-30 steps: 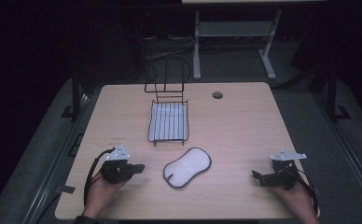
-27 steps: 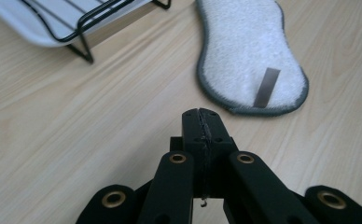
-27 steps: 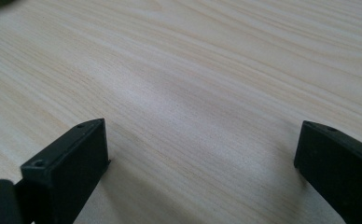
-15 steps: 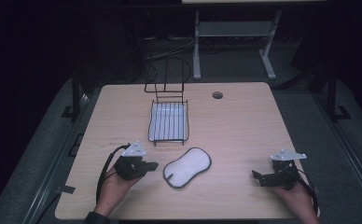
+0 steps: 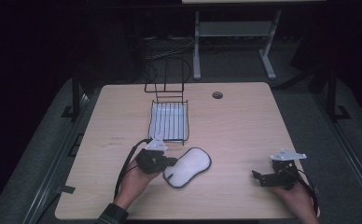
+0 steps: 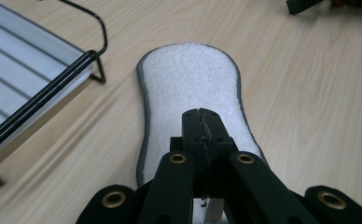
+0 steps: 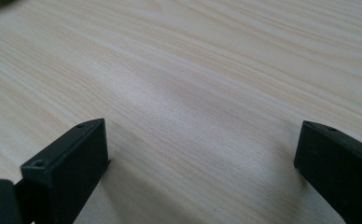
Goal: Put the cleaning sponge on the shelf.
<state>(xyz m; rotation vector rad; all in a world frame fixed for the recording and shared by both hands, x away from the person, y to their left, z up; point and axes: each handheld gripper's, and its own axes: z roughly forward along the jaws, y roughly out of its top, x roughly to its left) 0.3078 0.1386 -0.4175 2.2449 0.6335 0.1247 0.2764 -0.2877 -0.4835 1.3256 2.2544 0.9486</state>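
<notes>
Dark floor and shadow surround a pale wood tabletop (image 5: 244, 130), which we see from the high view with a small round hole near its far edge. On it a black wire rack (image 5: 169, 120) with a ribbed white tray sits left of centre toward the far side, its tall wire loops rising at the back. Nearer us lies a white pad (image 5: 188, 167) with a dark border, long and narrow-waisted, set on a slant just in front of the rack. Our left gripper (image 5: 170, 162) reaches in from the left, its tip at the pad's near left end, a cable trailing back past the hand. Our right gripper (image 5: 257, 176) rests well apart at the near right of the tabletop, pointing left.

From the left gripper view, the 2 black jaws (image 6: 202, 122) are pressed together with no gap between them, and their tip sits over the near part of the white pad (image 6: 188, 84); we cannot tell whether any of the pad is pinched. The rack (image 6: 39, 88) stands just beside the pad at the left.

From the right gripper view, the 2 jaws (image 7: 201, 142) stand wide apart above bare wood (image 7: 193, 60), holding nothing.
</notes>
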